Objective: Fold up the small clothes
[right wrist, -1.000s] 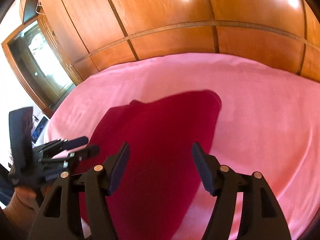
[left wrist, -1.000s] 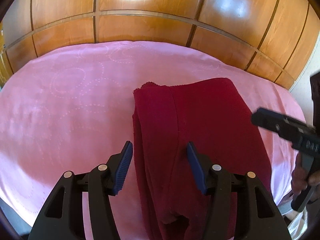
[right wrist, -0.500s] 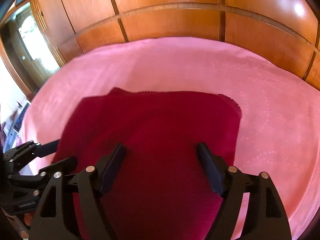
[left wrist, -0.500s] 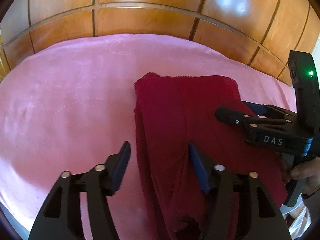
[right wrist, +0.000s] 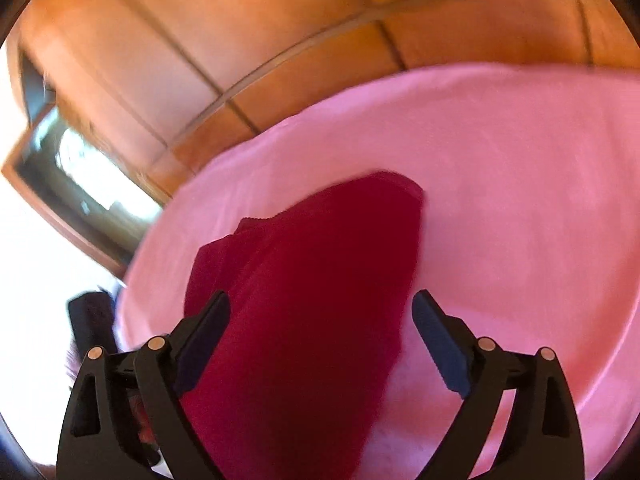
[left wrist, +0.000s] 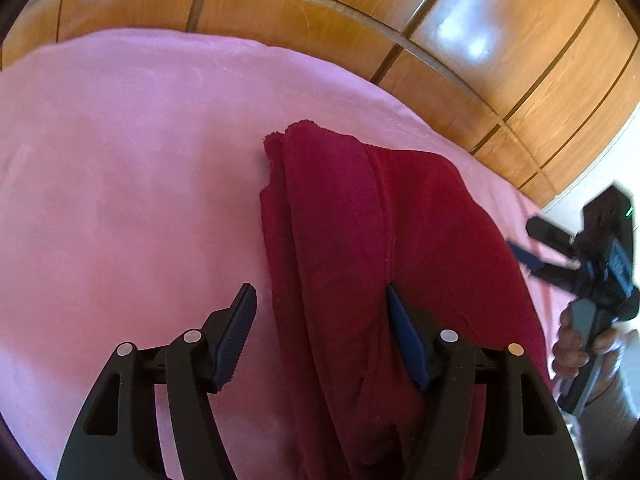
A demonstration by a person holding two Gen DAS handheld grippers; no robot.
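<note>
A dark red garment [left wrist: 360,248] lay folded lengthwise on a pink bedspread [left wrist: 120,200], with glossy wooden panelling [left wrist: 320,16] behind the bed. No box, basket or other container appeared in either view — the garment rested directly on the cover.

From the left wrist camera, the left gripper [left wrist: 320,304] hung just above the near end of the garment. Its jaws were opening, about half spread, and straddled the garment's long left fold. The blue pads did not appear to press on the cloth, though the right-hand pad sat very close to it. At the right edge of that view, a hand [left wrist: 576,352] held the right gripper [left wrist: 532,244] by its handle, off the garment's right side.

The right wrist camera was blurred. There the right gripper [right wrist: 320,312] had its jaws opening and spread wide, with the red garment [right wrist: 304,300] seen between them but nothing gripped. A mirrored door [right wrist: 80,184] stood at the left.
</note>
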